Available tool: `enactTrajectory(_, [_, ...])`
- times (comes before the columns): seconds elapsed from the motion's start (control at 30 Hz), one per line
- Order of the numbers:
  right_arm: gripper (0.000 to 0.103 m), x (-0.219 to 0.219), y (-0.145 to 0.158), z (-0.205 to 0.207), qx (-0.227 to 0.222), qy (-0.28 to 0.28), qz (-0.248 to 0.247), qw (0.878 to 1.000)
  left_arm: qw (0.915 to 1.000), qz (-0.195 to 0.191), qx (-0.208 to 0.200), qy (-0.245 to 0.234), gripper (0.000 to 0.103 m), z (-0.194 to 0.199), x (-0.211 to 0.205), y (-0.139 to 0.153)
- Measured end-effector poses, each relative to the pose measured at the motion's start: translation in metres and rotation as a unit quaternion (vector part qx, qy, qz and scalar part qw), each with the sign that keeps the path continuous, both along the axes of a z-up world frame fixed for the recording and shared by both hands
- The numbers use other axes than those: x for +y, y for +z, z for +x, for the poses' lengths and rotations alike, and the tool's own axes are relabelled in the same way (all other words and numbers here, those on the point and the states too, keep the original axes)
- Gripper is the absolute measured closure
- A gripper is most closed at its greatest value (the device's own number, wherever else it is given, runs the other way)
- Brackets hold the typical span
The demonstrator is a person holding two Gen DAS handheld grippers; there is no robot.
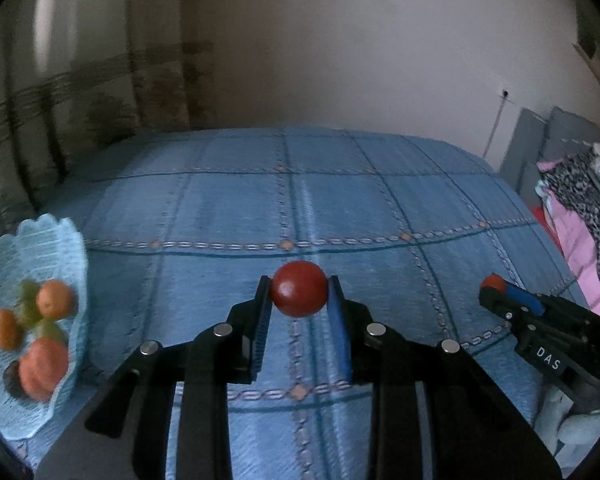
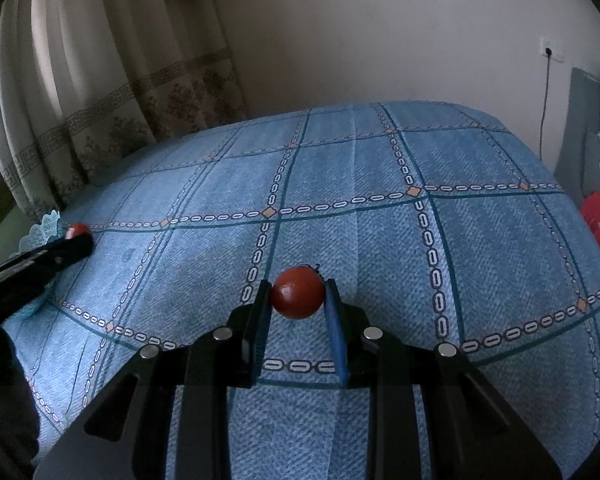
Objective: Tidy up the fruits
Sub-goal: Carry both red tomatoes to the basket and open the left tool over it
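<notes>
As seen from the left wrist: left gripper (image 1: 299, 294) pinching a red round fruit (image 1: 299, 294), held over the blue checked bedspread (image 1: 340, 200); pale blue basket (image 1: 28, 320) at the bedspread's left edge, holding orange fruits (image 1: 54, 299) and green ones, blurred. From the right wrist: right gripper (image 2: 298, 293) clamped on a second red fruit (image 2: 298, 293) above the bedspread's middle; basket rim at far left edge.

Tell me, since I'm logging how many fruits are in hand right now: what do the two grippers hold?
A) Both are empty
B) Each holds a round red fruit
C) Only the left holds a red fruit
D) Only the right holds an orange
B: the left gripper and the right gripper each have their jaws closed against a round red fruit.
</notes>
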State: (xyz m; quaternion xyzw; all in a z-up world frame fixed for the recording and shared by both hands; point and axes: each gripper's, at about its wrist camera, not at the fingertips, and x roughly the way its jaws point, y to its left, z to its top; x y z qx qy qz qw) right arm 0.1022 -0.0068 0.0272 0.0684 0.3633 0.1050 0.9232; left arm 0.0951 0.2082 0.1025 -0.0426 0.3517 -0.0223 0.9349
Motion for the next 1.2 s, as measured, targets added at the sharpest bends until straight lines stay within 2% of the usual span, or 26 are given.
enactTrajectory(0.17, [0.077,-0.001,0.001,-0.001,0.003,-0.006,0.003,1.000,0.9996,-0.003,-0.016,0.024,0.075,-0.014,0.020,0.008])
enactTrajectory(0.5, [0.076,0.000,0.003,-0.001,0.033,-0.007,0.052,0.998,0.9956,-0.020,-0.029,0.086,0.075,-0.037,0.082,0.012])
enactTrajectory(0.87, [0.076,0.041,0.023,-0.014,0.027,0.018,0.083,0.996,0.9884,-0.023,-0.026,0.148,0.075,-0.059,0.149,0.006])
enactTrajectory(1.0, [0.077,0.064,0.031,-0.015,0.021,0.031,0.082,0.996,0.9850,-0.038,-0.019,0.167,0.075,-0.060,0.172,0.004])
enactTrajectory(1.2, [0.076,0.095,0.044,-0.016,0.013,0.053,0.079,0.995,0.9855,-0.041,-0.017,0.164,0.075,-0.062,0.186,0.008])
